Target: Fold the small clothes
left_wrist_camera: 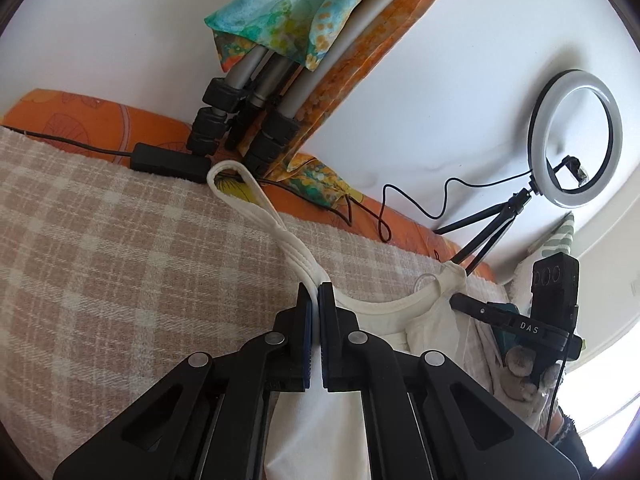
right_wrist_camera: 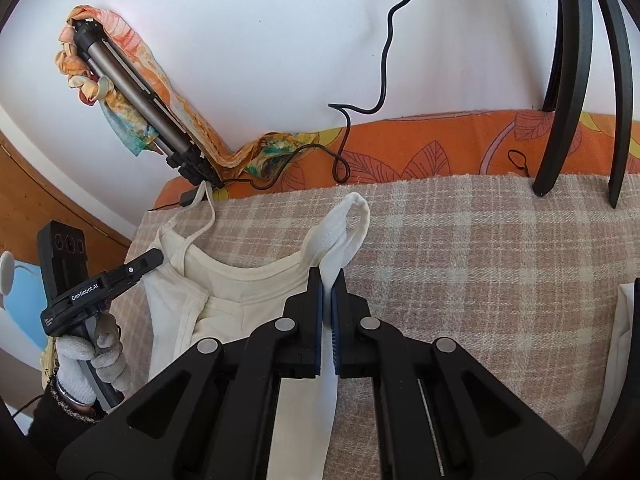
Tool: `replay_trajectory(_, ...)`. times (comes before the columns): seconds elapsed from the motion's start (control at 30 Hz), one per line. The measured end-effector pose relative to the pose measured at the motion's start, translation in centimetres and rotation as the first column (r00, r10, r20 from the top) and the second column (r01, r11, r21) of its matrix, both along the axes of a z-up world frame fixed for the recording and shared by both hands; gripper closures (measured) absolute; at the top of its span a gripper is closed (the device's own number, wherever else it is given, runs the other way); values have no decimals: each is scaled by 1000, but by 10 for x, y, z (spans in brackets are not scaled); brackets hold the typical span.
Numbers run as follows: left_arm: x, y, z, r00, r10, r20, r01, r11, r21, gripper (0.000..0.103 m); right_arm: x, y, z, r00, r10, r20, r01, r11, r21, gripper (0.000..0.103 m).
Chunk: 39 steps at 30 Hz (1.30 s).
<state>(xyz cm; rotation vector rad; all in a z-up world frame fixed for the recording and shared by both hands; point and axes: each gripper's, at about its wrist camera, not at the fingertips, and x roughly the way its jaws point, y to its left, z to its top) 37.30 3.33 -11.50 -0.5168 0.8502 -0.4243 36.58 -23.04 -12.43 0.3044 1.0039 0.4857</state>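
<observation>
A cream-white sleeveless cotton top with thin shoulder straps (right_wrist_camera: 224,280) lies spread on the beige-and-cream checked woven blanket (right_wrist_camera: 480,260), its neckline turned toward the blanket's far edge. The left gripper (left_wrist_camera: 315,296) has its black jaws pinched tight on one shoulder strap, whose loop runs out ahead of the tips toward the far edge. The right gripper (right_wrist_camera: 327,284) is likewise clamped on the other strap, the loop standing up just past its blue-padded tips. A white-gloved hand (right_wrist_camera: 90,356) holds the left tool's handle off the blanket's left edge.

There are no boxes or baskets to be seen. Beyond the blanket's far edge runs an orange leaf-patterned sheet (right_wrist_camera: 420,152) against a white wall (right_wrist_camera: 260,40). A folded grey-legged tripod (left_wrist_camera: 256,92) leans on the wall at the far left corner, draped with an orange and turquoise patterned scarf (left_wrist_camera: 280,12). A white ring light on a small black tripod (left_wrist_camera: 576,140) stands at the far right, its black cable (left_wrist_camera: 412,196) trailing over the sheet.

The top's lower half is hidden under the grippers, and a white item at the right edge (right_wrist_camera: 624,320) is cut off
</observation>
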Motion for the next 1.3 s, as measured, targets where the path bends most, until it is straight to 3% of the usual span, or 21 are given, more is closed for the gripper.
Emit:
replay_trajectory(0.27, -42, 0, 36, 998, -12, 69, 10, 1000, 19, 101, -44, -11, 49, 998, 2, 69, -5, 999, 48, 98)
replay_trajectory(0.53, -106, 1, 55, 995, -14, 96, 11, 999, 35, 101, -119, -12, 80, 994, 5, 107, -12, 998, 67, 98)
replay_trajectory(0.93, -197, -3, 30, 999, -26, 44, 21, 994, 106, 101, -234, -2, 53, 996, 33, 82, -30, 999, -33, 98)
replay_trajectory(1.3, -237, -9, 7, 998, -63, -5, 63, 981, 183, 101, -273, 3, 29, 998, 40, 50, -32, 989, -147, 98)
